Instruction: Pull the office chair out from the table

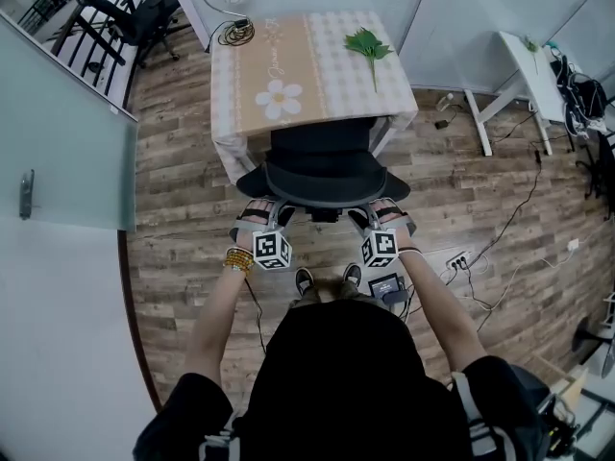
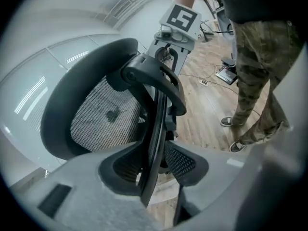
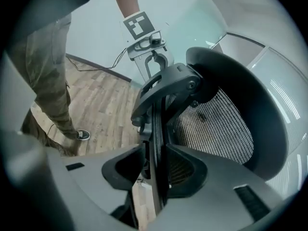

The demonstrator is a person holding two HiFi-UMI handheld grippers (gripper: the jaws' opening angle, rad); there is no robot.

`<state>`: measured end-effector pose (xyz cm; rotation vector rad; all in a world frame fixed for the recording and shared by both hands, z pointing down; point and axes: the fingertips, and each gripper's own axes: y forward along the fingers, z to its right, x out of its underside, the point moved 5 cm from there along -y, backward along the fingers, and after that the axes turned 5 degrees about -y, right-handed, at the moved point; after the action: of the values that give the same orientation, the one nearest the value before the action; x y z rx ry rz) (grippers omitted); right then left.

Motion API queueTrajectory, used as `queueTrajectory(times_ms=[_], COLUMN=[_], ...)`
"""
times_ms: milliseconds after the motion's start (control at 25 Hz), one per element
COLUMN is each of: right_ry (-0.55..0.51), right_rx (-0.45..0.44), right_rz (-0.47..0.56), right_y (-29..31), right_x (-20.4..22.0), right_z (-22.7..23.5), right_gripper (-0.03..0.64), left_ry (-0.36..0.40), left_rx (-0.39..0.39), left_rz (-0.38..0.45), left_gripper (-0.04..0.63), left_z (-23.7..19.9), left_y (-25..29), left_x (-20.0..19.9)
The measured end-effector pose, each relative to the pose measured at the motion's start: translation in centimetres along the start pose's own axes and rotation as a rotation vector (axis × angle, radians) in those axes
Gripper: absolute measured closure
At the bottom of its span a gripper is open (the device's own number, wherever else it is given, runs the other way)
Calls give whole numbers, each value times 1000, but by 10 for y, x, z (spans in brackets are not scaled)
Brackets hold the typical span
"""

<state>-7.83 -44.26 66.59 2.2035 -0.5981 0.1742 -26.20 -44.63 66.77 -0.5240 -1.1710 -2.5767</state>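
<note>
- At the near edge of the surface (image 1: 384,94), which wears a checked cloth with a daisy print, the black office chair (image 1: 322,176) stands pushed in. Its seat reaches under the cloth and its back faces the person.
- On the chair's left side, the left gripper (image 1: 256,215) is set at the edge of the chair back. Its own view shows its fingers (image 2: 96,196) apart, with the thin dark edge of the back running up between them and not clamped.
- On the chair's right side, the right gripper (image 1: 391,215) stands the same way. Its fingers (image 3: 231,186) are spread, with the back's thin edge between them and not squeezed.
- Each gripper view looks past the curved mesh panel (image 2: 103,117) of the chair to the other gripper, which is held up just beyond the frame.
- The person's shoes (image 1: 304,280) stand on the wooden floor (image 1: 183,257), just near the chair.
- A green sprig (image 1: 369,44) lies at the far right of the surface, and a coiled cable (image 1: 235,34) lies at its far left.
</note>
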Motion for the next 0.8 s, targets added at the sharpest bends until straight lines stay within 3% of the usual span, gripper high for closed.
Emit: queueTrajectory(times_ms=[160, 320, 800], right_ry=[11, 7, -30], right_rx=[13, 25, 7], right_rz=[-25, -39, -67], right_y=[4, 10, 23], right_x=[2, 3, 3], right_z=[-1, 1, 0], right_gripper=[505, 526, 518], left_ry=[11, -28, -57], left_rx=[29, 31, 63], left_rz=[-31, -52, -69], left_gripper=[436, 436, 439], left_z=[5, 0, 1], left_y=[7, 16, 32], left_x=[4, 8, 4])
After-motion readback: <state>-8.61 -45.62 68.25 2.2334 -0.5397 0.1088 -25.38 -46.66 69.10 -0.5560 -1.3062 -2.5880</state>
